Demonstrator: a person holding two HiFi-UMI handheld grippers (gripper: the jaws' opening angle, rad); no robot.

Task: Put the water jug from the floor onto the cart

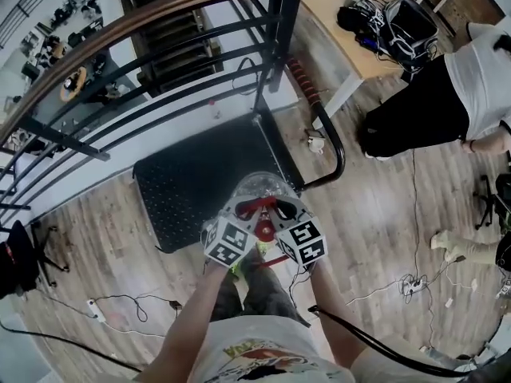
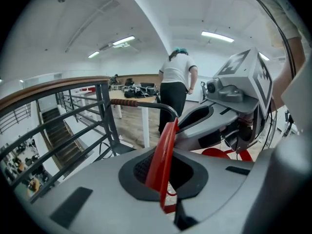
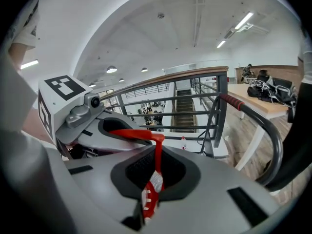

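The clear water jug (image 1: 257,188) hangs over the near edge of the black cart deck (image 1: 188,183), carried by its red handle (image 1: 262,207). Both grippers grip that handle side by side: my left gripper (image 1: 247,212) and my right gripper (image 1: 277,212), marker cubes toward me. In the left gripper view the red handle (image 2: 164,155) stands pinched between the shut jaws of the left gripper (image 2: 165,172), the right gripper (image 2: 234,106) close beside it. In the right gripper view the handle (image 3: 156,160) runs down between the shut jaws of the right gripper (image 3: 154,174).
The cart's push bar (image 1: 334,138) with a red-wrapped grip rises at the deck's right end. A black railing (image 1: 160,22) with stairs behind it runs past the cart. A person (image 1: 447,94) stands at the right by a table (image 1: 351,30). Cables and a power strip (image 1: 411,286) lie on the wood floor.
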